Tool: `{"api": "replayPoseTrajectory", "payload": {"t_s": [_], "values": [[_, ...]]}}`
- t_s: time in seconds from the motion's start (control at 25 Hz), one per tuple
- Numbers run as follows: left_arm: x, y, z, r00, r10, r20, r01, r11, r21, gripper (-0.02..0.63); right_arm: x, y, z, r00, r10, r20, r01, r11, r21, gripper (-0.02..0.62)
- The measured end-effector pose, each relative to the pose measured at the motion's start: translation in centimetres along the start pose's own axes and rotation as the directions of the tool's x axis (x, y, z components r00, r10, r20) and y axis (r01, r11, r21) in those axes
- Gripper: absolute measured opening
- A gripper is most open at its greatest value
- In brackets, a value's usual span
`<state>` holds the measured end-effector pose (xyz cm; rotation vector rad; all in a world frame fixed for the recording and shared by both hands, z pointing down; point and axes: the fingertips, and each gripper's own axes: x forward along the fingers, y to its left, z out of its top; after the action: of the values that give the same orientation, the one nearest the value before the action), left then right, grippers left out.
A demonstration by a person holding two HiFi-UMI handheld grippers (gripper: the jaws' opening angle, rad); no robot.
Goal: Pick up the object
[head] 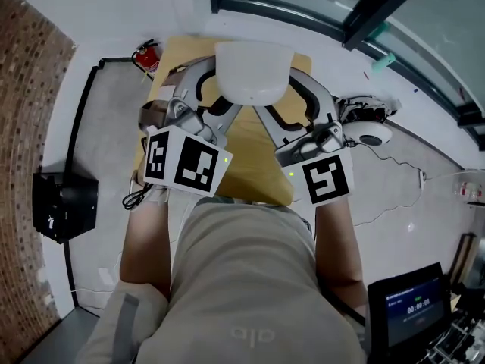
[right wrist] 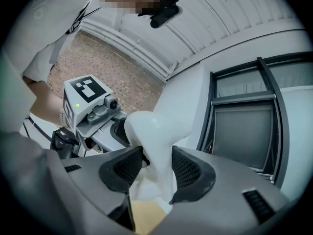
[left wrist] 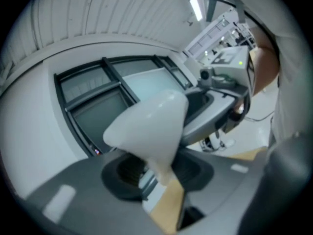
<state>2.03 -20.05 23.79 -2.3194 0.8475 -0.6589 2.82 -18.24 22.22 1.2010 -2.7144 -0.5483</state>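
White bowl (head: pixel 252 73) held in the air by two tools, above the far end of a wooden tabletop (head: pixel 258 165).
Smooth, matt, rounded, probably plastic. The left tool (left wrist: pixel 159 173) and right tool (right wrist: pixel 156 168) each clamp its thin wall from either side, jaws partly closed on it. The lift seems done; next, a steady, level hold.
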Motion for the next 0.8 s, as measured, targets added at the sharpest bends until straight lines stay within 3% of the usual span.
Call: {"api": "replayPoseTrajectory", "payload": {"t_s": [0.16,0.48,0.8], "values": [[-0.3,0.3,0.5,1.000,0.017,0.007,-0.017,1.000,0.011,0.158,-0.2,-0.1,0.6,1.000,-0.009,0.014,0.009,1.000,-0.005,0.192],[-2.5,2.1,4.0,0.980,0.150,0.131,-0.168,0.976,0.136,0.158,-1.4,-0.1,4.9,0.985,-0.064,0.163,0.094,0.979,-0.183,0.192],[-2.4,2.2,3.7,0.977,0.170,0.130,-0.188,0.972,0.143,0.160,-1.1,0.0,4.8,0.982,-0.072,0.173,0.108,0.971,-0.212,0.192]]}}
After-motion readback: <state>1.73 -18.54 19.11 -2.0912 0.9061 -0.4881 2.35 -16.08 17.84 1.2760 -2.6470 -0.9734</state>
